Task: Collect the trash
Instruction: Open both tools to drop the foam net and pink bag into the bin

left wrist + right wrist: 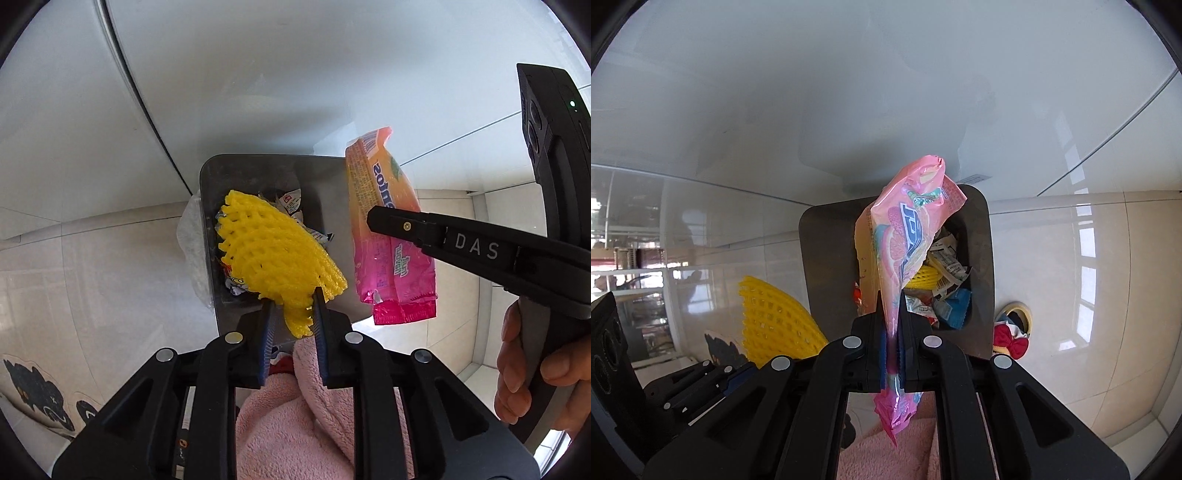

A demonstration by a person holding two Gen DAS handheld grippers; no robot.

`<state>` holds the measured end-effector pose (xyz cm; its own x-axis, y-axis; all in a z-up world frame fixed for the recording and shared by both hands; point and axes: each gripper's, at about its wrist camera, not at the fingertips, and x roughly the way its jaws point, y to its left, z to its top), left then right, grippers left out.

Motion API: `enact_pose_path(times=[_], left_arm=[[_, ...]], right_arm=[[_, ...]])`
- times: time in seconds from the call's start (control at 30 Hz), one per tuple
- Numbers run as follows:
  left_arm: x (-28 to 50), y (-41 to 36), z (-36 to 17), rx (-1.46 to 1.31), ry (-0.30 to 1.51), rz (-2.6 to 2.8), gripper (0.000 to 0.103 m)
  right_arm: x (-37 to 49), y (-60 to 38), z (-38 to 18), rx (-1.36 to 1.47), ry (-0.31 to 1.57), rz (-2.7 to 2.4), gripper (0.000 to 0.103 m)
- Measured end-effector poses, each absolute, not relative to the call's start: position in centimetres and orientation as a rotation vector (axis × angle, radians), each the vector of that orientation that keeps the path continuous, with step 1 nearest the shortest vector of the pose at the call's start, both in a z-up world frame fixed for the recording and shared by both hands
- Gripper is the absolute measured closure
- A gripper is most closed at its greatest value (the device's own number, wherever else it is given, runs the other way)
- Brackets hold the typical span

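While both grippers hang nose-down over the bin (pixel 218 236), what matters is how each bit of trash lines up with the opening underneath. The left gripper (pixel 294 302) has its jaws narrow around the corner of the yellow net (pixel 273 251), and the net fans out away from the fingertips, right over the rubbish already in the bin, so it looks ready to fall straight in. The right gripper (pixel 891 306) is clamped nearly closed on the pink wrapper (pixel 908 229), pinched near one end, with its long axis running on past the fingertips toward the bin mouth. From the left camera, the wrapper hangs at the bin's right edge rather than over the middle. I reckon the left one is better placed; the right could use a nudge inward before letting go.
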<state>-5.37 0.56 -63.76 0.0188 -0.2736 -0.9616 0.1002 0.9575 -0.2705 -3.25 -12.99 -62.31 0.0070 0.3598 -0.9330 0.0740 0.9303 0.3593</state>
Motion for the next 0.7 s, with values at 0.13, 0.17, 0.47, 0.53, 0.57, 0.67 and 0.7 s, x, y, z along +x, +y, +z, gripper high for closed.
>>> enact_pose_path(times=[0.13, 0.17, 0.47, 0.53, 0.57, 0.67, 0.7], left_arm=[[-5.3, 0.6, -63.2, -0.148, 1.523, -0.285, 0.071], [-5.3, 0.6, -63.0, -0.144, 1.518, -0.282, 0.064], [-5.6, 0.7, -57.0, -0.135, 1.470, -0.235, 0.016], [-5.7, 0.7, -55.0, -0.140, 1.460, -0.234, 0.013], [-5.9, 0.8, -53.8, -0.141, 1.454, -0.236, 0.011], [-6.2, 0.7, -49.6, -0.141, 1.425, -0.239, 0.008], [-6.2, 0.7, -48.4, -0.137, 1.417, -0.239, 0.008]], right_arm=[[-3.2, -13.1, -62.4, 0.366, 1.563, 0.201, 0.045], [-3.4, -13.2, -62.3, 0.371, 1.553, 0.189, 0.045], [-3.7, -14.7, -58.1, 0.378, 1.531, 0.160, 0.030], [-3.8, -15.3, -56.2, 0.389, 1.516, 0.153, 0.024], [-3.9, -15.5, -54.9, 0.394, 1.507, 0.152, 0.023], [-4.2, -15.9, -50.4, 0.399, 1.477, 0.153, 0.013], [-4.3, -16.0, -48.8, 0.398, 1.467, 0.157, 0.010]])
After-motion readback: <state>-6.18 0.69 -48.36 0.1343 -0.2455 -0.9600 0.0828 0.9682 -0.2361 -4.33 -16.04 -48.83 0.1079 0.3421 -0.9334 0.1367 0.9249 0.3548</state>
